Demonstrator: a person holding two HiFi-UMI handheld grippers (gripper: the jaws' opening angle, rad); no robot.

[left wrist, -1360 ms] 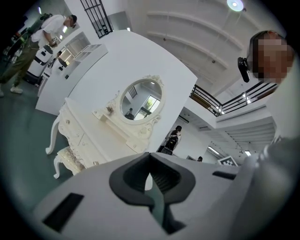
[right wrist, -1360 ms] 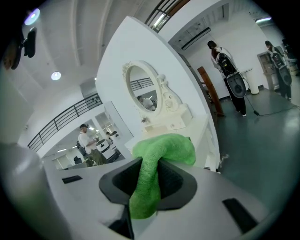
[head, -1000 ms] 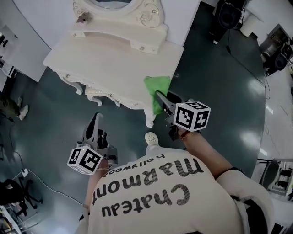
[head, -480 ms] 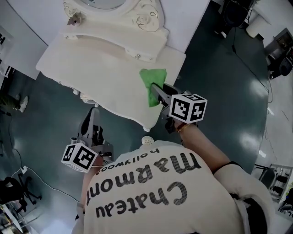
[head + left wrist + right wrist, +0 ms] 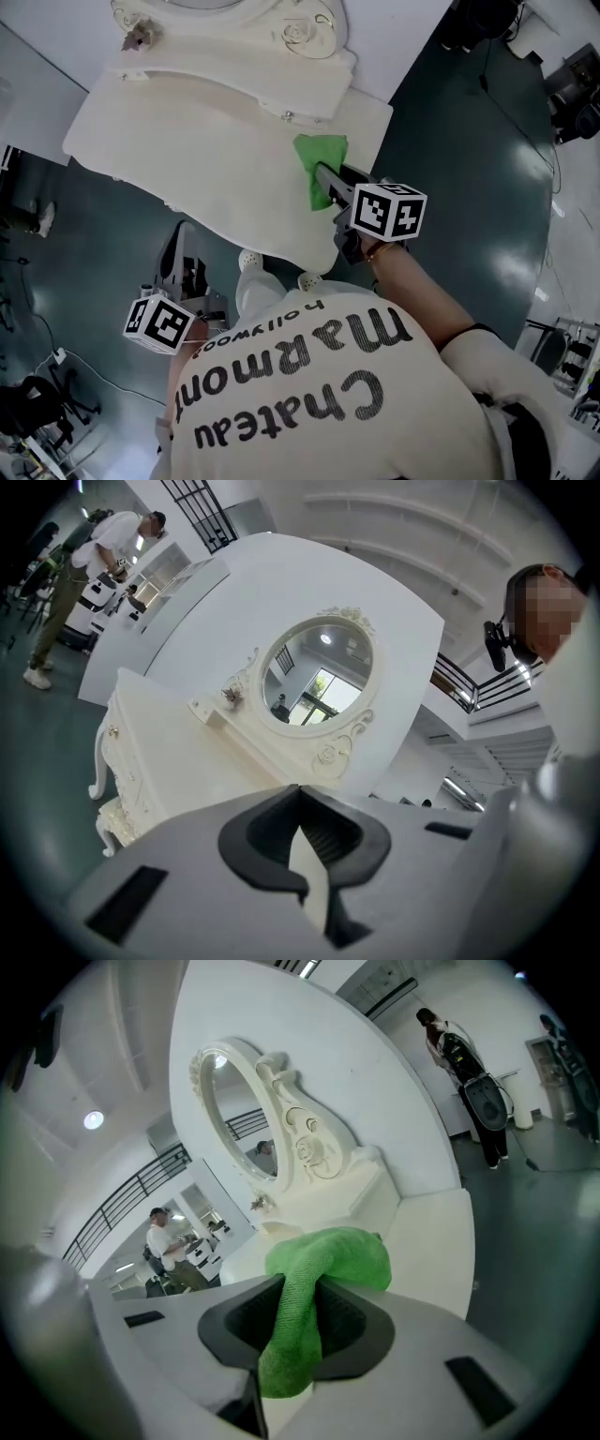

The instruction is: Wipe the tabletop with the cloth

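The person is working the right end of the tabletop point(image 5: 206, 159), the wiping step seemingly under way. The right gripper point(image 5: 295, 1321) is clamping the green cloth point(image 5: 323, 1260): in the right gripper view the fabric is running down between the two jaws, bunched into a thick fold, with a rounded wad bulging out ahead of the tips. In the head view that wad is lying on the pale surface off to the right of the mirror point(image 5: 314, 672), in front of the raised shelf under the mirror and close to the table's right edge. Whether the cloth is pressing flat or only brushing the surface cannot be told.

The left gripper point(image 5: 302, 836) is hanging out of the work, on the person's side of the table, well apart from the mirror and over the dark floor. Its jaws are closing tip to tip with nothing between them.

Most of the tabletop, the whole stretch in front of and to the left of the mirror, is lying bare and, judging by where the cloth sits, probably waiting its turn. The next move likely calls for dragging the cloth leftward across the mirror's front with steady downward pressure, keeping the jaws' grip firm so the fold is not slipping out, and staying clear of the shelf under the mirror.
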